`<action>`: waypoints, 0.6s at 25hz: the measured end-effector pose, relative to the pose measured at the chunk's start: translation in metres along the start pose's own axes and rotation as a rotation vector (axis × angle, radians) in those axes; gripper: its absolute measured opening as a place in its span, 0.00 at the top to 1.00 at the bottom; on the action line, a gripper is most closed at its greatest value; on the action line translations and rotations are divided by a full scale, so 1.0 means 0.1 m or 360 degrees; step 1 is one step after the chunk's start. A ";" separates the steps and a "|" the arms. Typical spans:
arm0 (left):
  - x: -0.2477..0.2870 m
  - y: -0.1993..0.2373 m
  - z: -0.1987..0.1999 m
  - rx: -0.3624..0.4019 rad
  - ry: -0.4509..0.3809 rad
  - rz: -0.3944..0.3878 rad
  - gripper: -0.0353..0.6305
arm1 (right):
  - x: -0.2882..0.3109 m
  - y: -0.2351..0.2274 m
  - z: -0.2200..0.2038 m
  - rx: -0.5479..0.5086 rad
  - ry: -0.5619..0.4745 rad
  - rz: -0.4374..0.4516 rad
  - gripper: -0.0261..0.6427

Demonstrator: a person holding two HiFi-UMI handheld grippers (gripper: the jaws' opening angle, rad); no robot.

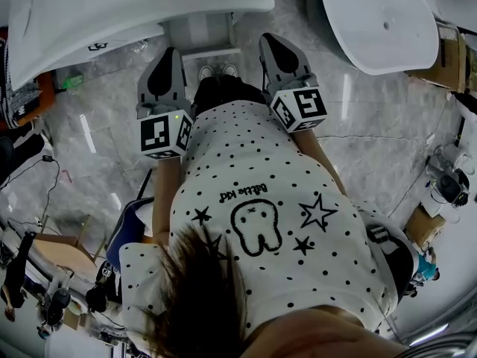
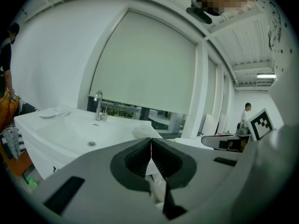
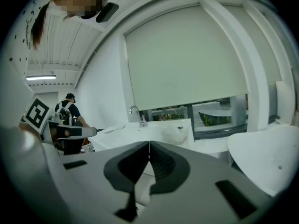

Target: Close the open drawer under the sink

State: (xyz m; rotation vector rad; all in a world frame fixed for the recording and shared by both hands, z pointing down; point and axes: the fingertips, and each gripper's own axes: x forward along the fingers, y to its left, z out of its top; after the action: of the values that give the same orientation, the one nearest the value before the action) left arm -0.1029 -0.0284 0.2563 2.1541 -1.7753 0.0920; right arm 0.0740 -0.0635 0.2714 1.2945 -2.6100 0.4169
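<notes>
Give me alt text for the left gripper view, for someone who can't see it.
The left gripper, jaws shut on nothing, fills the foreground, pointing over a white sink with a chrome faucet. A large pale roller blind hangs behind.

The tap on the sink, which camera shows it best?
The left gripper view: the tap stands largest and clearest there, at the back of the sink. The right gripper view shows the tap smaller and farther off. The head view catches only the sink's white basin from above; no tap shows.
</notes>
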 end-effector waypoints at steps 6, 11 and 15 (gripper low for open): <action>0.02 -0.05 0.00 0.0011 -0.0004 -0.0016 0.93 | 0.04 0.04 -0.07 -0.0093 0.0041 0.0035 0.94; 0.06 -0.07 0.01 0.0023 -0.0012 -0.0014 0.93 | 0.12 0.15 -0.16 -0.0265 0.0094 0.0109 0.94; 0.11 -0.10 -0.05 0.0030 0.0006 -0.0026 0.93 | 0.15 0.21 -0.22 -0.0299 0.0131 0.0158 0.94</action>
State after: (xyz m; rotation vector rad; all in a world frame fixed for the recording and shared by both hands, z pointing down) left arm -0.0905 -0.0355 0.2614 2.1796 -1.7610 0.1092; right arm 0.0492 -0.0551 0.2936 1.0692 -2.5807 0.2278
